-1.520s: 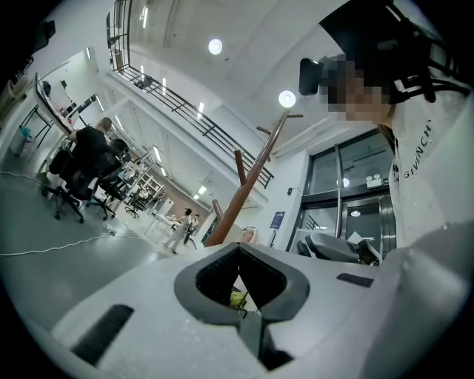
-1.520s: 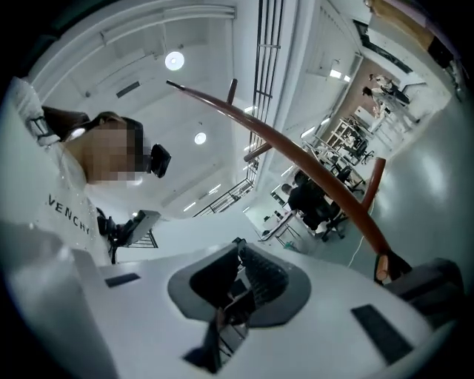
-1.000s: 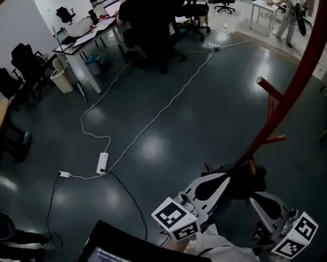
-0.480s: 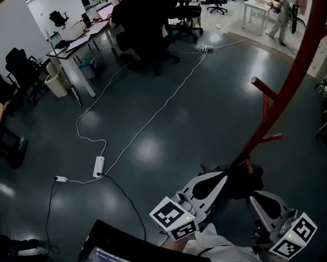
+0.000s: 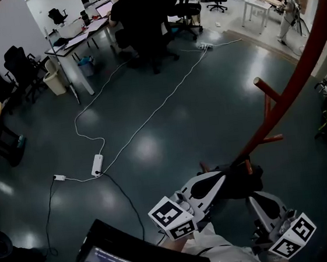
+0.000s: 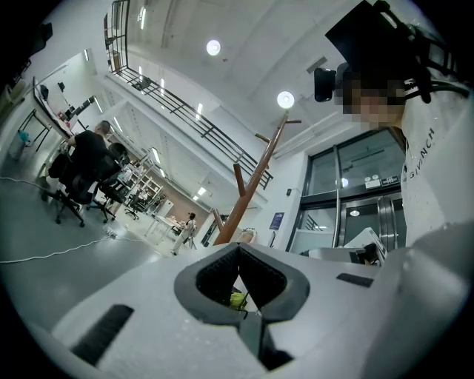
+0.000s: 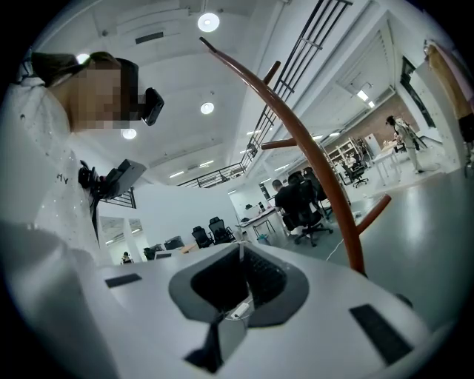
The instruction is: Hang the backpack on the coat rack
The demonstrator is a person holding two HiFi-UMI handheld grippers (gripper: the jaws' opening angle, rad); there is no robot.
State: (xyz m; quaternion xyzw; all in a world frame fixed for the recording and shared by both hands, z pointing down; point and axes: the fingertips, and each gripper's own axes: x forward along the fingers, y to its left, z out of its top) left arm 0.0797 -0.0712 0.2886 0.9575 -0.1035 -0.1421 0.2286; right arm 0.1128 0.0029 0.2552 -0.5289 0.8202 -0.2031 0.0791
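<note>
Both grippers sit low by the coat rack (image 5: 298, 77), tips upward. The left gripper (image 6: 238, 249) has its jaws pressed together on nothing, and so does the right gripper (image 7: 241, 249). A dark bulk, seemingly the backpack (image 5: 242, 182), rests against the rack's lowest pegs. I can't tell whether it is hooked, so I'd check that next.

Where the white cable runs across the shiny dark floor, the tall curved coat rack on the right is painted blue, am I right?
Not quite: the head view shows the tall curved coat rack is reddish-brown, not blue. It does stand on the right, and the white cable does run across the shiny dark floor.
</note>
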